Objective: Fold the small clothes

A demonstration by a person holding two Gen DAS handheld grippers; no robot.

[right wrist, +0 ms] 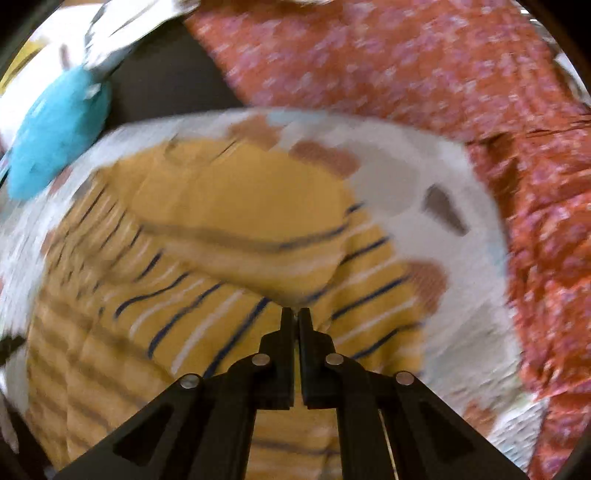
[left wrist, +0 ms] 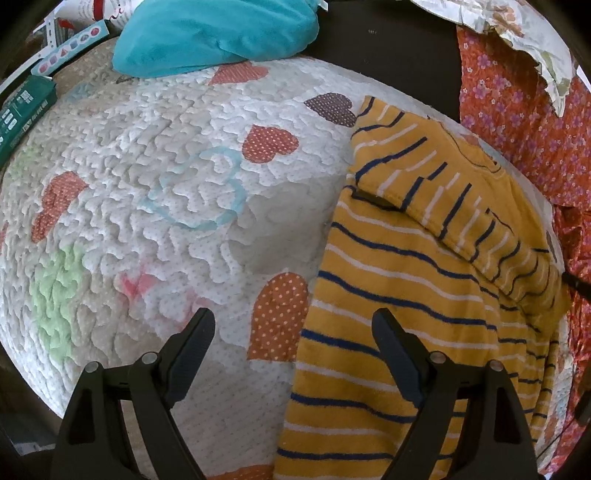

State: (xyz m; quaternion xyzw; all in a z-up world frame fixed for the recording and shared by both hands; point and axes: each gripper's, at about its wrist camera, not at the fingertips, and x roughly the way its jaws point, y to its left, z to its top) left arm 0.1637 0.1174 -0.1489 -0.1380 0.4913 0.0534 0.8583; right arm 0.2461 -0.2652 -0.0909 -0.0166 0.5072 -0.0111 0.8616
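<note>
A small yellow shirt [left wrist: 399, 280] with navy and white stripes lies on a white quilted mat with hearts [left wrist: 155, 192]. One sleeve is folded across its body. My left gripper [left wrist: 295, 325] is open, low over the shirt's left edge, one finger over the mat and one over the shirt. In the right wrist view, which is blurred by motion, my right gripper [right wrist: 295, 312] is shut on a fold of the yellow shirt [right wrist: 229, 206] and holds it lifted over the shirt's striped body.
A teal plush cloth [left wrist: 214, 33] lies at the mat's far edge and shows in the right wrist view [right wrist: 55, 136]. Red floral fabric [left wrist: 524, 118] borders the mat on the right. Green boxes [left wrist: 22, 110] sit at far left.
</note>
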